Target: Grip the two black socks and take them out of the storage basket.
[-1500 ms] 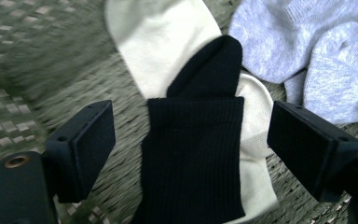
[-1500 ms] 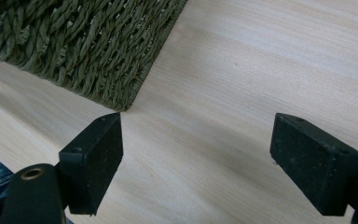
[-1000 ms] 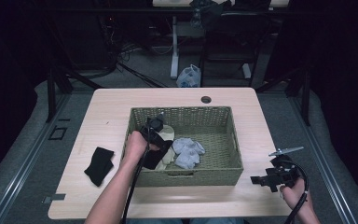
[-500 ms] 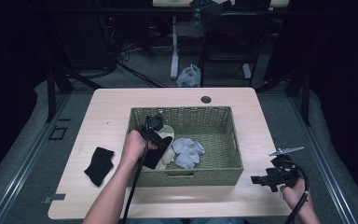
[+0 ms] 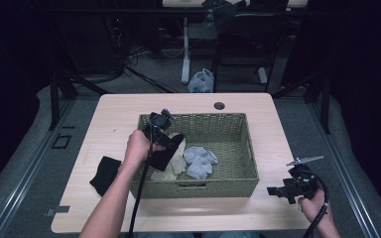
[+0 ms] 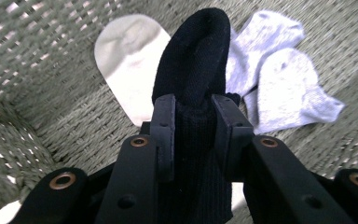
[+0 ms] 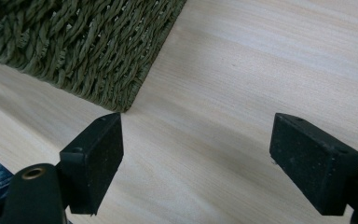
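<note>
While left gripper (image 6: 193, 128) is held over left part of woven basket (image 5: 238, 181), black sock (image 6: 193, 70) is clamped between its jaws, which have just been closing; sock hangs lifted above basket floor. Cream sock (image 6: 128, 65) seen flat on floor below, grey socks (image 6: 284, 79) just beside it. Second black sock (image 5: 104, 173) lies on table (image 5: 124, 114), left of basket. Right gripper (image 7: 196, 154) is held low over table near basket's right front corner, jaws spread wide, nothing between them.
</note>
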Available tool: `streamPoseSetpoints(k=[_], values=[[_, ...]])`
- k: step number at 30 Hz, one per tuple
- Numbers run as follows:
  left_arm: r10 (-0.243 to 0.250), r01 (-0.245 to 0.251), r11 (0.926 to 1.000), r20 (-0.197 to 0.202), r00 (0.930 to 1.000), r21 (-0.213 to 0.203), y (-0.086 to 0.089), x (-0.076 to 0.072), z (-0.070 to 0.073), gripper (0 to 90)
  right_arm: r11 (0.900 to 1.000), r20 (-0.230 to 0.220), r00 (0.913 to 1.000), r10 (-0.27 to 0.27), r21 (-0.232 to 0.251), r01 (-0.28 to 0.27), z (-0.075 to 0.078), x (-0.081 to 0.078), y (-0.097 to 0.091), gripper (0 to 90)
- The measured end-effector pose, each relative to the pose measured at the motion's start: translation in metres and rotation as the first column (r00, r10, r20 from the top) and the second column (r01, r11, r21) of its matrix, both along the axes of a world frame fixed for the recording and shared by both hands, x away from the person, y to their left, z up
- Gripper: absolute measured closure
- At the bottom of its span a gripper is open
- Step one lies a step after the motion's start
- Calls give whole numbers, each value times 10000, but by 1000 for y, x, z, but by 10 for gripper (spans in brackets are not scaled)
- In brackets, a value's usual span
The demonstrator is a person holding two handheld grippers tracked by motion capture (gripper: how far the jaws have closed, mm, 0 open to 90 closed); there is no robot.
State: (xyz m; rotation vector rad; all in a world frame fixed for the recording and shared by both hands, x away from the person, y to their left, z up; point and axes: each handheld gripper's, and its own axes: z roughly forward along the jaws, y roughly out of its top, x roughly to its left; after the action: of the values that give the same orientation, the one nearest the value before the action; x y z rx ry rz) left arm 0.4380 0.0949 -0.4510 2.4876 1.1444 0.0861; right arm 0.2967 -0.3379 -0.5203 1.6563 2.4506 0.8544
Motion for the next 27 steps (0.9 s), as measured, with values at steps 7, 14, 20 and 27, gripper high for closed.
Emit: streamPoseSetpoints(k=[7, 14, 20, 27], values=[[94, -83, 9995, 340, 9994, -300, 8, 0, 23, 724, 10000, 0, 10000, 58, -62, -58, 0, 0, 0, 171], [219, -191, 9989, 666, 9975, -425, 15, 1, 44, 723, 10000, -47, 10000, 25, -87, -25, 0, -1, 1, 168], [367, -319, 9981, 954, 9948, -519, 23, 0, 64, 724, 10000, -47, 10000, 28, -83, -29, 0, 0, 1, 168], [519, -461, 9977, 1210, 9913, -498, 33, -3, 81, 723, 9999, -8, 10000, 36, -127, -36, 0, 0, 1, 168]])
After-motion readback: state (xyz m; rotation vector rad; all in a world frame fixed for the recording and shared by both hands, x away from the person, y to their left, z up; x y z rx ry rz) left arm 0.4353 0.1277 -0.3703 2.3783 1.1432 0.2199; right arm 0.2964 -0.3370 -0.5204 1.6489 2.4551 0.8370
